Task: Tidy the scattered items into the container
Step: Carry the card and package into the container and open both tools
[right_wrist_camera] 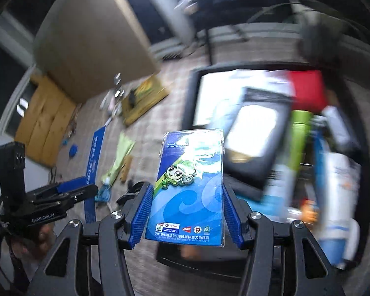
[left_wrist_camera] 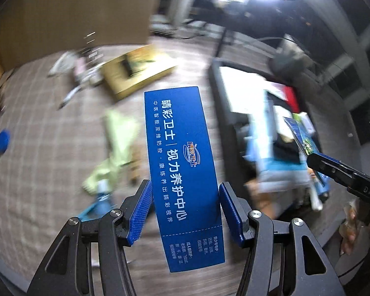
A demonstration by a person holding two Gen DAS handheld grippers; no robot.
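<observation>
My left gripper (left_wrist_camera: 185,204) is shut on a long blue card with white Chinese print (left_wrist_camera: 182,162), held in the air; the card also shows in the right wrist view (right_wrist_camera: 92,162). My right gripper (right_wrist_camera: 186,209) is shut on a blue-green mascot pin card in a clear sleeve (right_wrist_camera: 192,187), which also shows in the left wrist view (left_wrist_camera: 299,135). The dark container (right_wrist_camera: 192,91) lies ahead on the right, holding a black-framed box, a red item, a green item and blue-white packs. In the left wrist view the container (left_wrist_camera: 215,79) is to the right of the blue card.
On the checked cloth lie a yellow flat box (left_wrist_camera: 135,71), a pale green cloth (left_wrist_camera: 113,145), a blue round lid (left_wrist_camera: 3,140), a light blue item (left_wrist_camera: 98,204) and small clutter (left_wrist_camera: 79,66). A large cardboard box (right_wrist_camera: 91,34) stands at the back.
</observation>
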